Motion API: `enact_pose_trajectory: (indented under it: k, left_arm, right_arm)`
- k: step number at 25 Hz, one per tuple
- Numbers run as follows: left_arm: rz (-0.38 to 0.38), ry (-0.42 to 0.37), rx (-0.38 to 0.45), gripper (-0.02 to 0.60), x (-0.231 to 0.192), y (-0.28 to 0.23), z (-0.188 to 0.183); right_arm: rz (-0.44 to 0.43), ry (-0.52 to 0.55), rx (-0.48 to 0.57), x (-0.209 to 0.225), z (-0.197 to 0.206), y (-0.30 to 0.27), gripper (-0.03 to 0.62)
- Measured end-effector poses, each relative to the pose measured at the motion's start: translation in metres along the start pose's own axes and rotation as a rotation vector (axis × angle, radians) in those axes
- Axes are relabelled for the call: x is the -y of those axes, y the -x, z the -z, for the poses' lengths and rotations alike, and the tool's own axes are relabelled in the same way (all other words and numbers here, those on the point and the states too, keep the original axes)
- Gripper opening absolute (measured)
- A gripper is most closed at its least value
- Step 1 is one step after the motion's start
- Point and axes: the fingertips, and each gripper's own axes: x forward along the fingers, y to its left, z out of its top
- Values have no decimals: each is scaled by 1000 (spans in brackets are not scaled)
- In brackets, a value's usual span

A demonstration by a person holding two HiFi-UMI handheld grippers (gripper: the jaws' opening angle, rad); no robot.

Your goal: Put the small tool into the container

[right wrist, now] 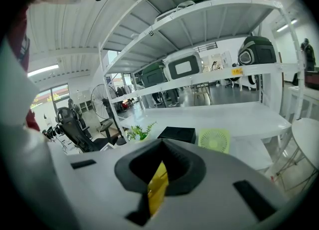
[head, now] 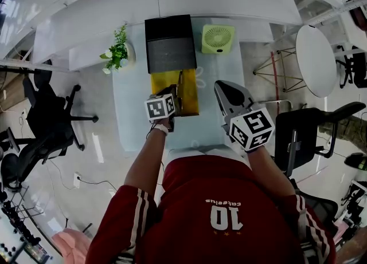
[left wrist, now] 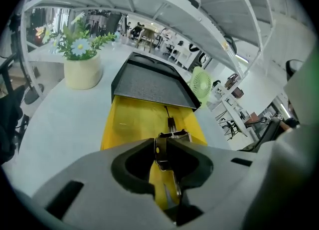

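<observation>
The container is a yellow box (head: 163,81) on the pale table (head: 132,108), its black lid (head: 170,42) swung open at the far side. My left gripper (head: 176,90) hovers over the box. In the left gripper view a small metal tool (left wrist: 160,146) hangs tilted between the jaws of the left gripper (left wrist: 167,141), above the yellow box (left wrist: 134,119). The jaws stand a little apart, with yellow showing beside the tool. My right gripper (head: 221,87) is raised to the right of the box. Its jaws (right wrist: 162,146) are together and hold nothing.
A green fan (head: 218,38) stands right of the lid and a potted plant (head: 118,54) left of it. A thin dark rod (left wrist: 169,116) lies inside the box. Office chairs (head: 51,119) (head: 312,137) flank the table; a round white table (head: 315,59) is at the right.
</observation>
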Motion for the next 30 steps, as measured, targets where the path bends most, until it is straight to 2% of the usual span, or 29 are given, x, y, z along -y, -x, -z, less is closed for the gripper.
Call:
enact_pose_trajectory:
  k: [7,13,18,30]
  left_arm:
    - [-45,15,13,80,-18,14,-1]
    - [-39,5,39,81,-21,33,-9]
    - [-11,20,87,85,-12,56,-18]
    - [102,-48,185,103,20,129,-39]
  right_arm:
    - [0,0,15,-7,-5,0,6]
    - [1,-6,30,-17,-12,2,6]
    - [11,-10,49,-24,-19,10,6]
    - [50,-53,84,-50,-20,44,6]
